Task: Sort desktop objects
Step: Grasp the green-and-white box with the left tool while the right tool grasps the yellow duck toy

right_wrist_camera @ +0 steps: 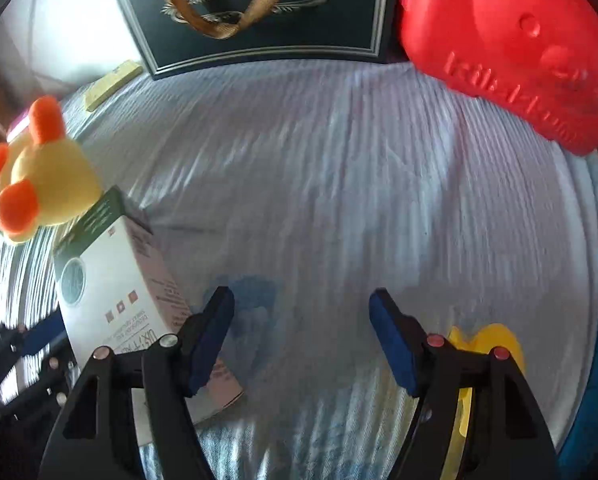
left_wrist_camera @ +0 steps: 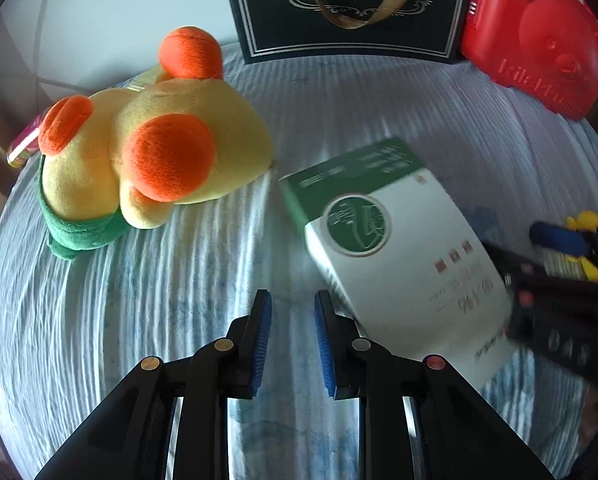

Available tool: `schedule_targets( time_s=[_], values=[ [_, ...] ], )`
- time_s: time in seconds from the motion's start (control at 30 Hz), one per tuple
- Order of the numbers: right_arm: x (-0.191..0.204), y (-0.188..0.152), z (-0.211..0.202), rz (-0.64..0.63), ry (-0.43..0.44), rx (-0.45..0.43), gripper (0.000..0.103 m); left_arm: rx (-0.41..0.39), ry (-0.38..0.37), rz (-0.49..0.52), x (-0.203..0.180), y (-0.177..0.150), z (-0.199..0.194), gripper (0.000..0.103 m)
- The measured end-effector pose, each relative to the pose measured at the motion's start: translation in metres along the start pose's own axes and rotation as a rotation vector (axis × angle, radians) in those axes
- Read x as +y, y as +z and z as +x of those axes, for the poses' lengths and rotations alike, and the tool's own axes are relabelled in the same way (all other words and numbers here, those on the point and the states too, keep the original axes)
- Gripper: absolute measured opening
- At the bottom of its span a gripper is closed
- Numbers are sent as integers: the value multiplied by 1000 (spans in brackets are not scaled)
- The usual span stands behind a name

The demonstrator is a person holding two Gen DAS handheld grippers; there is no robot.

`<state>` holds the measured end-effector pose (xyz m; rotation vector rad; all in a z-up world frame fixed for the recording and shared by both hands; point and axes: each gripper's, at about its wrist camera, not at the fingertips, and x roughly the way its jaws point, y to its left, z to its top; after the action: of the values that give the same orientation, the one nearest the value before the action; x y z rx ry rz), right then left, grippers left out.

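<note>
A yellow plush toy [left_wrist_camera: 155, 152] with orange patches and a green collar lies on the ribbed pale cloth at the left. A white and green box [left_wrist_camera: 399, 248] lies flat to its right, blurred. My left gripper [left_wrist_camera: 293, 306] hangs over bare cloth just left of the box's near corner; its blue pads stand a narrow gap apart with nothing between them. In the right wrist view my right gripper [right_wrist_camera: 303, 300] is open wide over bare cloth, with the box [right_wrist_camera: 115, 280] beside its left finger and the plush toy [right_wrist_camera: 43, 176] further left.
A black gift bag [left_wrist_camera: 351, 8] with a gold ribbon handle stands at the back, a red plastic case [left_wrist_camera: 539, 40] to its right. A yellow object [right_wrist_camera: 487, 344] lies under the right finger. A yellow note pad [right_wrist_camera: 113, 84] and a pink item [left_wrist_camera: 23, 148] sit at the left edge.
</note>
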<state>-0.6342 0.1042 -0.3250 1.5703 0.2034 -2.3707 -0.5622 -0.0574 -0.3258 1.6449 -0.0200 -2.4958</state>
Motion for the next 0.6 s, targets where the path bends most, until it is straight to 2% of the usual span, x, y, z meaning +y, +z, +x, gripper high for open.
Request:
schedule_targets(
  time_s=[0.13, 0.27, 0.3, 0.33, 0.37, 0.47, 0.6],
  values=[
    [33, -37, -8, -39, 39, 17, 71, -12, 17, -22, 19, -4, -11, 25],
    [52, -66, -16, -10, 97, 14, 71, -49, -2, -14, 27, -9, -35, 49],
    [52, -72, -20, 7, 96, 9, 70, -64, -25, -1, 24, -7, -39, 60],
    [52, -77, -25, 26, 93, 0, 70, -78, -35, 16, 19, -7, -43, 65],
    [51, -82, -33, 50, 86, -16, 70, -91, -44, 34, 15, -7, -48, 65],
    [36, -100, -63, 119, 25, -94, 70, -120, -71, 90, 1, -7, -55, 74],
    [1, -117, -79, 203, -121, -138, 71, -73, -56, 141, -22, -1, -35, 74]
  ],
)
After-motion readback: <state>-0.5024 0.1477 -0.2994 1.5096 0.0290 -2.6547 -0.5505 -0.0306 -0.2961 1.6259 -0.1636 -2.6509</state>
